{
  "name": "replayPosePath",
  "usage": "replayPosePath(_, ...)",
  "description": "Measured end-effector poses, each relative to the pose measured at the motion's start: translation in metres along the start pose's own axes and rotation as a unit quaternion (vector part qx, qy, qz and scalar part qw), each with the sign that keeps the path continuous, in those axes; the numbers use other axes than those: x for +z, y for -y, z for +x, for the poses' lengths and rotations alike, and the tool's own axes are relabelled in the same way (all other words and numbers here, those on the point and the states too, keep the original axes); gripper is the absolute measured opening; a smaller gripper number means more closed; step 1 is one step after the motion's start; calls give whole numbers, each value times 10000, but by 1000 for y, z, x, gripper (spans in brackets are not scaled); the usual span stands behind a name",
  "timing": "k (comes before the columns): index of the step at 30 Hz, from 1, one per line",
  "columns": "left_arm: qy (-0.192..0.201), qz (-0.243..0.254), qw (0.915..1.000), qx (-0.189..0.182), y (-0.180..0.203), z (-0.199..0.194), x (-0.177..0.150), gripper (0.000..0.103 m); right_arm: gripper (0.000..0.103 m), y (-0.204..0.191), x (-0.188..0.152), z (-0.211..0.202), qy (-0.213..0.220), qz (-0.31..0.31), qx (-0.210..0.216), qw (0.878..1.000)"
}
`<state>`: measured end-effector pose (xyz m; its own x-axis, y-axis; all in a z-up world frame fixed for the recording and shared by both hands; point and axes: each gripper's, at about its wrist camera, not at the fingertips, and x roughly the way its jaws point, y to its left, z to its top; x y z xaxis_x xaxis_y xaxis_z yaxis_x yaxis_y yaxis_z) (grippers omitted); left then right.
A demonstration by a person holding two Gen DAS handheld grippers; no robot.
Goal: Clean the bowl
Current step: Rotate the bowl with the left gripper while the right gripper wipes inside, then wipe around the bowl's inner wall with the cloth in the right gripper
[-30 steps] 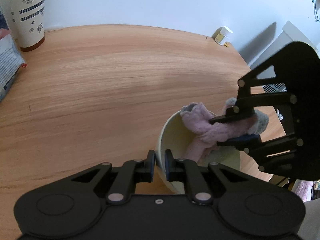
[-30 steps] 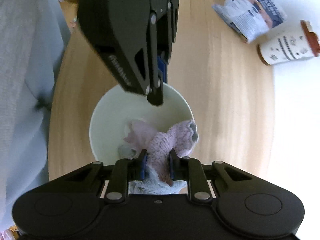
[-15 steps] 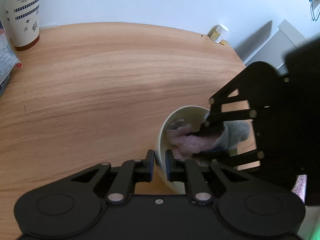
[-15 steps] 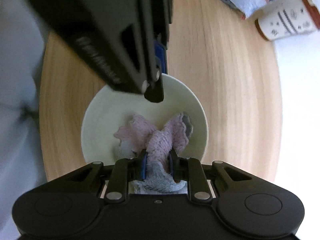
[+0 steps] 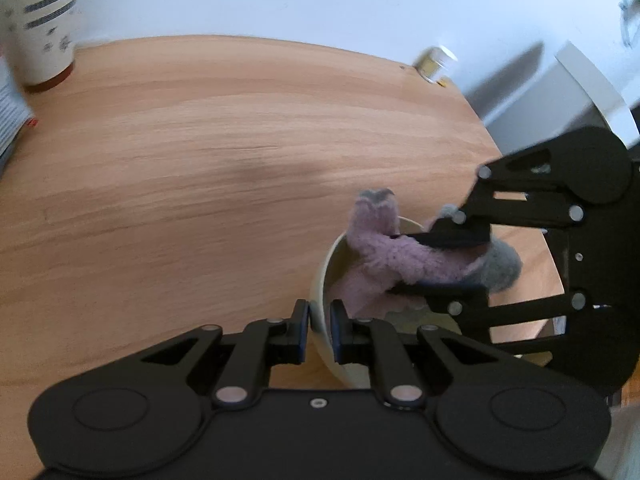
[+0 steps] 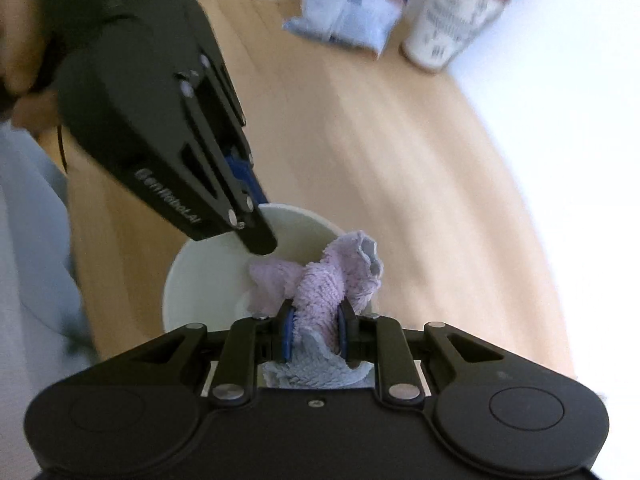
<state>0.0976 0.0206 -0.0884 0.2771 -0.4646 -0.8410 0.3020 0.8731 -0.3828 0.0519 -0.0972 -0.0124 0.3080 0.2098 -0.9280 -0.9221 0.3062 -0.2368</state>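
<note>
A pale cream bowl (image 5: 324, 280) (image 6: 200, 276) stands on the wooden table. My left gripper (image 5: 319, 324) is shut on the bowl's near rim, one finger inside and one outside; it also shows in the right wrist view (image 6: 256, 236) at the bowl's far rim. My right gripper (image 6: 314, 320) is shut on a pink and grey cloth (image 6: 320, 280). The cloth (image 5: 384, 248) hangs into the bowl and its upper end sticks up above the rim. The right gripper (image 5: 404, 264) reaches in from the right in the left wrist view.
A white patterned cup (image 5: 40, 24) (image 6: 452, 20) and a blue and white packet (image 6: 352, 8) stand at the far side of the table (image 5: 180, 160). A small white-capped jar (image 5: 434, 62) sits near the table's back edge. A white radiator or cabinet (image 5: 580, 88) stands beyond the table.
My right gripper has drawn the cloth up from deep inside the bowl, so its end now stands above the rim. The left gripper keeps its hold on the rim.
</note>
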Motion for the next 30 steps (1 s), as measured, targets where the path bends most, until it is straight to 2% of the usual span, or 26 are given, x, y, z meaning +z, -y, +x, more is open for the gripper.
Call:
replayPosePath(3,-42,181,9998,24,2,0,1,10,23,-7,-3,7,-39,-96,-148,9998)
replayPosePath(10,-51,113,9999,7,1,-1,2,12,23,-2,14,50,-313,47,-63,9995)
replayPosePath(18,-118,-101,9998,-100,-3,2,6,11,23,0,18,53,-384,490,165,9979)
replayPosePath(21,-112,-172,9996,-181,-6,1,5,12,23,6,15,41,-205,706,377,9966)
replayPosePath(24,-175,-352,9983,-435,-13,1,4,12,23,14,6,22,396,967,667,9923)
replayPosePath(27,-236,-344,9982,-434,-15,1,4,11,23,6,1,18,769,578,674,9931)
replayPosePath(30,-265,-223,9986,-391,-13,1,5,11,23,6,6,32,835,234,614,9943)
